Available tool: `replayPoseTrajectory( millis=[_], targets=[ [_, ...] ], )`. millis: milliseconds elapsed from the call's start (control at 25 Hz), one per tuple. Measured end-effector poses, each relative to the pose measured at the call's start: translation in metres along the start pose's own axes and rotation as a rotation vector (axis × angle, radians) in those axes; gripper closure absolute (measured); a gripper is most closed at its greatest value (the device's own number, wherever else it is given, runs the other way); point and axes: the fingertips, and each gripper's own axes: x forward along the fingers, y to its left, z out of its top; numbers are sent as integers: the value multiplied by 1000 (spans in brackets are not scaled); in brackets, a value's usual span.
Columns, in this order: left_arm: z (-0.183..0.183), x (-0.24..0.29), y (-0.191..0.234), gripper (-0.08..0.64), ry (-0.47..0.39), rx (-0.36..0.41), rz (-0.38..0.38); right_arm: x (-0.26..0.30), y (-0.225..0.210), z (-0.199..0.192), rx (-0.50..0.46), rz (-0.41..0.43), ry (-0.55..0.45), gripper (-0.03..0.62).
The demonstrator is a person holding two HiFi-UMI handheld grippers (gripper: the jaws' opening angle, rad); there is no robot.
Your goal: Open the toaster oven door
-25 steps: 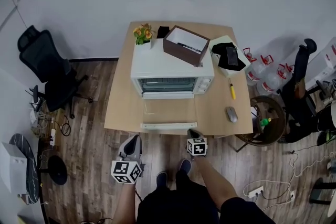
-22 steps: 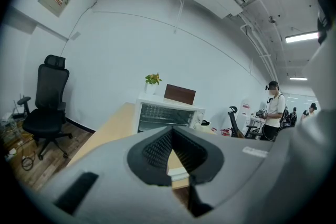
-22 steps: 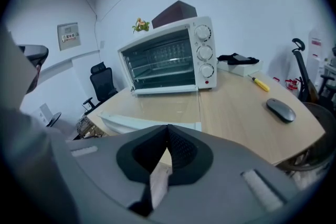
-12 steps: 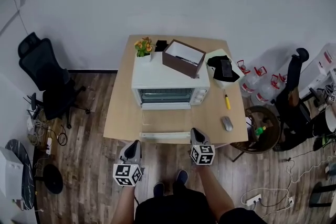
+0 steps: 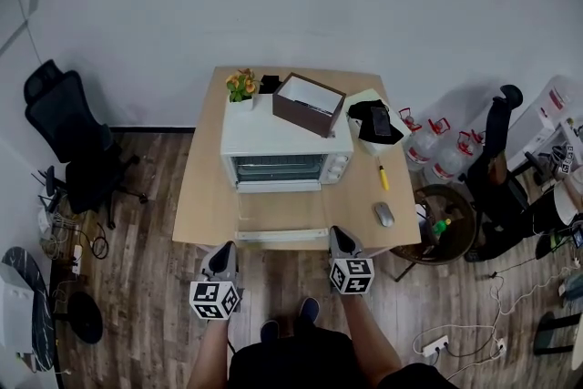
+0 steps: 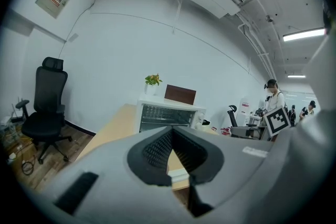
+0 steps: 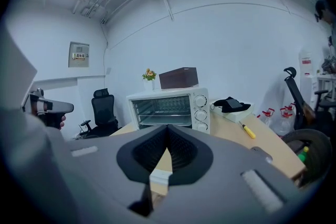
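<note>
The white toaster oven (image 5: pixel 285 150) stands on the wooden table (image 5: pixel 205 205). Its glass door (image 5: pixel 281 212) lies folded down flat, with the handle bar (image 5: pixel 282 235) at the table's front edge. The oven (image 6: pixel 168 115) shows ahead in the left gripper view, and the oven (image 7: pixel 168 107) with its open cavity in the right gripper view. My left gripper (image 5: pixel 223 250) is shut and empty, just off the table's front left. My right gripper (image 5: pixel 338 235) is also shut and empty, beside the right end of the handle bar.
A brown box (image 5: pixel 309 104) and a flower pot (image 5: pixel 241 87) sit on the oven top. A yellow screwdriver (image 5: pixel 383 177), a mouse (image 5: pixel 384 214) and black items (image 5: pixel 373 121) lie on the table's right side. An office chair (image 5: pixel 64 137) stands left, water bottles (image 5: pixel 437 155) right.
The head view has pulled back and the table sits slightly lower in it. The door stays folded down. Both grippers remain at the front edge, the left one a little closer to it.
</note>
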Motion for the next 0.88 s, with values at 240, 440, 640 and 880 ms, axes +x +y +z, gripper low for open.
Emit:
replayPoseTrajectory(
  millis=[240,440,640,880],
  targets=[
    [-3,-1,-1,565,17,36,13,-13,6,8,22,13,-16,584],
    [-5,-9,3,565,23,58,21,-22,14,8,-83,-1,-7,584],
    [-4,-9,4,565,19,59,26,-27,16,7,-80,-4,-6,584],
    [-3,-8,-1,565,20,59,9,-31,26,10,-111,20,6,584]
  ],
)
